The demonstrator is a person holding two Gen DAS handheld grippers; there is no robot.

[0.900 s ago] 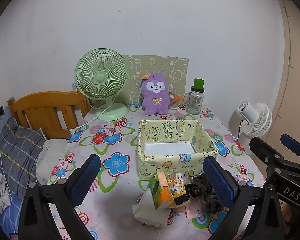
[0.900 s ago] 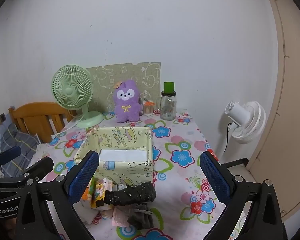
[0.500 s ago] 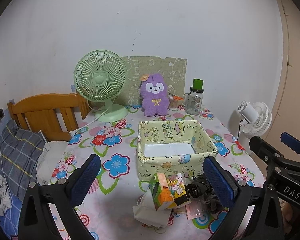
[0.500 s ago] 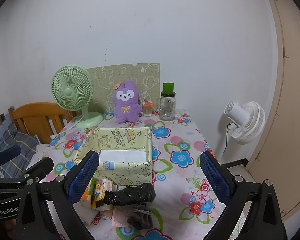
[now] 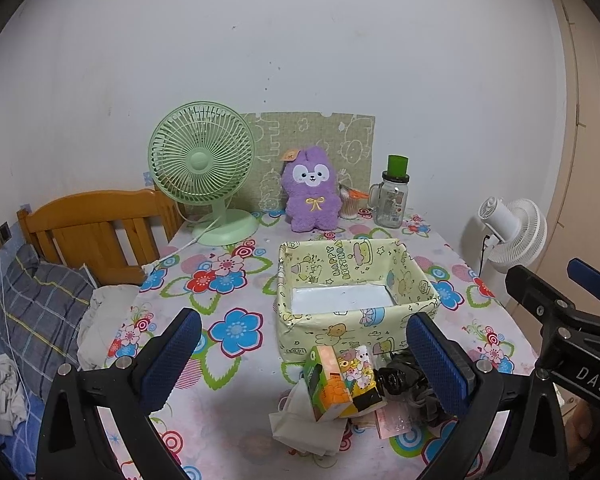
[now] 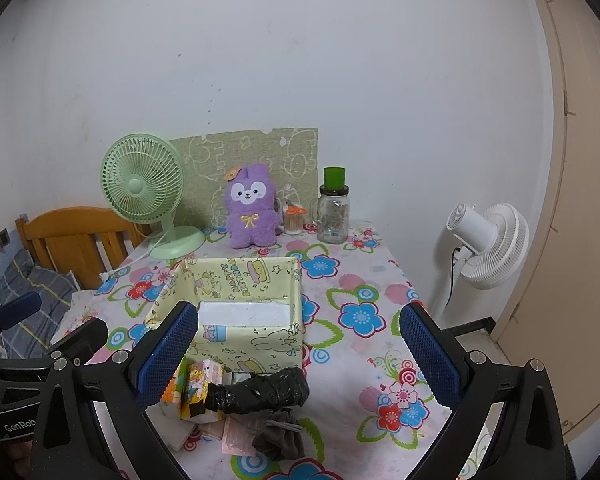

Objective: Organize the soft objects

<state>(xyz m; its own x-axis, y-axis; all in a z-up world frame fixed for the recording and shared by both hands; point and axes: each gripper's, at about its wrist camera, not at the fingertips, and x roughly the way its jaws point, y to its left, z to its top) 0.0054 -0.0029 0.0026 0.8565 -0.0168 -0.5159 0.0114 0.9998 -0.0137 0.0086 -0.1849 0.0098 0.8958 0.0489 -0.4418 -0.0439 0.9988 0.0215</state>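
A yellow cartoon-print box (image 5: pixel 356 326) (image 6: pixel 236 344) stands open on the flowered table, its white floor bare. In front of it lies a pile: tissue packs (image 5: pixel 342 384) (image 6: pixel 192 388), a black plastic roll (image 6: pixel 260 390), a grey cloth (image 6: pixel 280 434) and white tissue (image 5: pixel 304 428). A purple plush (image 5: pixel 311 196) (image 6: pixel 253 210) sits at the back. My left gripper (image 5: pixel 304 358) is open and empty above the pile. My right gripper (image 6: pixel 296 356) is open and empty above the pile and the box's near wall.
A green desk fan (image 5: pixel 204 172) stands back left, a glass jar with green lid (image 5: pixel 392 200) back right. A white floor fan (image 6: pixel 488 244) stands off the table's right edge. A wooden bed frame (image 5: pixel 92 232) and bedding lie to the left.
Both grippers stay open and nearly still. The views have drifted only slightly.
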